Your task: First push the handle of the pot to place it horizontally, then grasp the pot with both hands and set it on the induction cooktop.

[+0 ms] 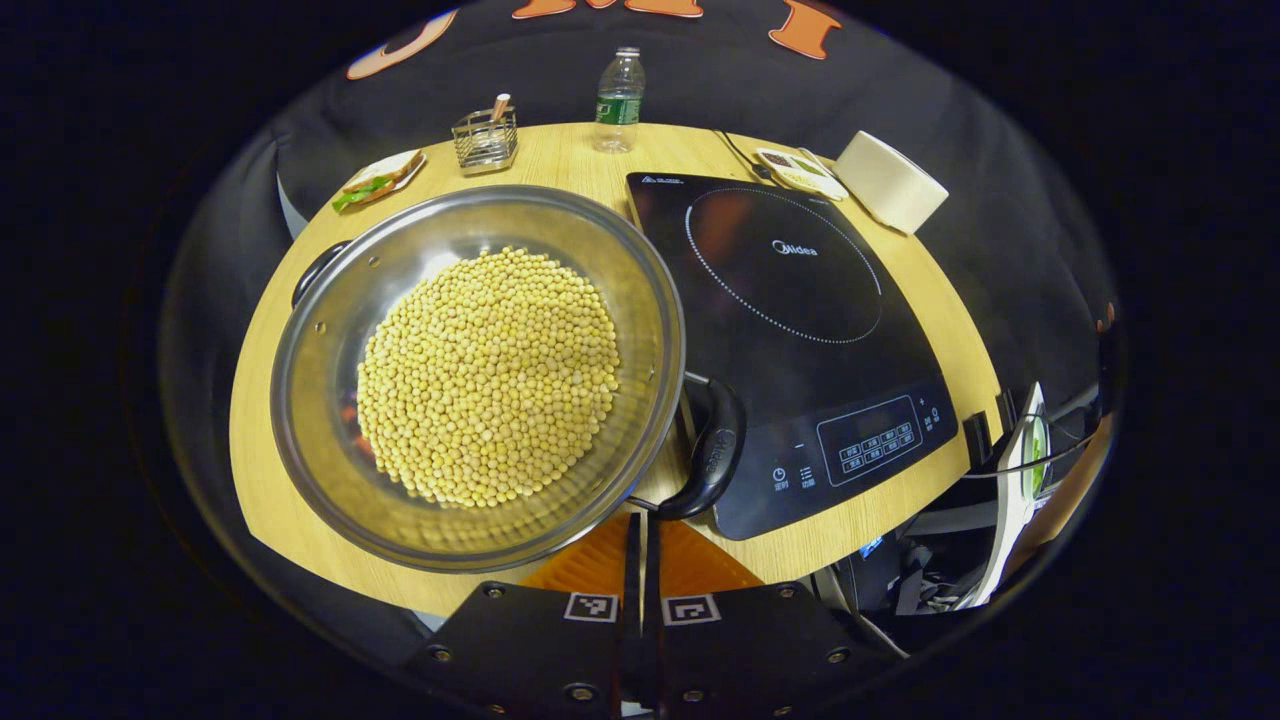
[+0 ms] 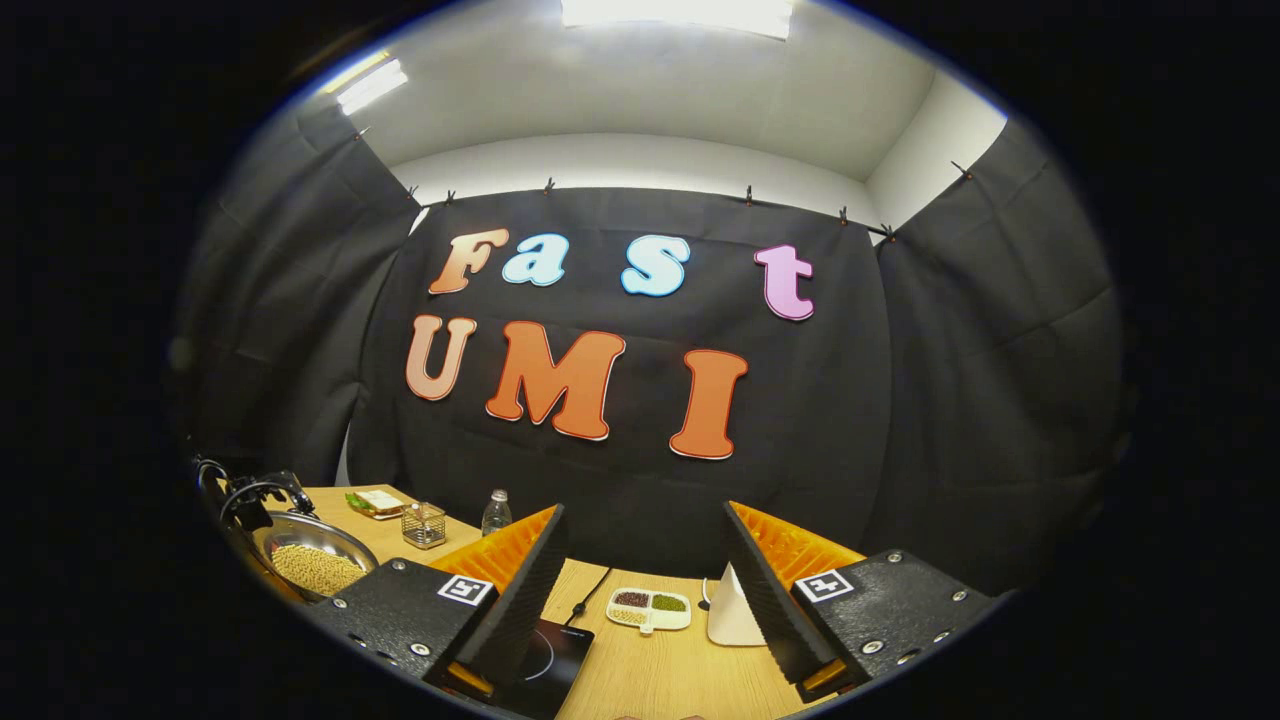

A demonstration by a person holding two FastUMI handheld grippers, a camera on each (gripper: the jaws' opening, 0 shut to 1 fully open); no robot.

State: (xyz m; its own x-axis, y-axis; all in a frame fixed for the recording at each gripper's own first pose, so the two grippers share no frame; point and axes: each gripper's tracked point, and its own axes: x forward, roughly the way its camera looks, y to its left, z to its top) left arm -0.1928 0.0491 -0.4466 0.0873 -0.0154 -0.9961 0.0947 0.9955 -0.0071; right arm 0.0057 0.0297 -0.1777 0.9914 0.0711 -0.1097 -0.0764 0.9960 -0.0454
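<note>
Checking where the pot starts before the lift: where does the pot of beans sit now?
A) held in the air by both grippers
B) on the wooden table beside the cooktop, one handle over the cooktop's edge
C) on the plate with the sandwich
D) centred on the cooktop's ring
B: the pot rests on the table beside the cooktop, its handle overlapping the cooktop's edge.

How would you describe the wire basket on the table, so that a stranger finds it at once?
Start at the wooden table, at its far edge behind the big steel pot of beans. The wire basket stands there between a plate of food and a plastic bottle. It alone is an open metal grid.
</note>
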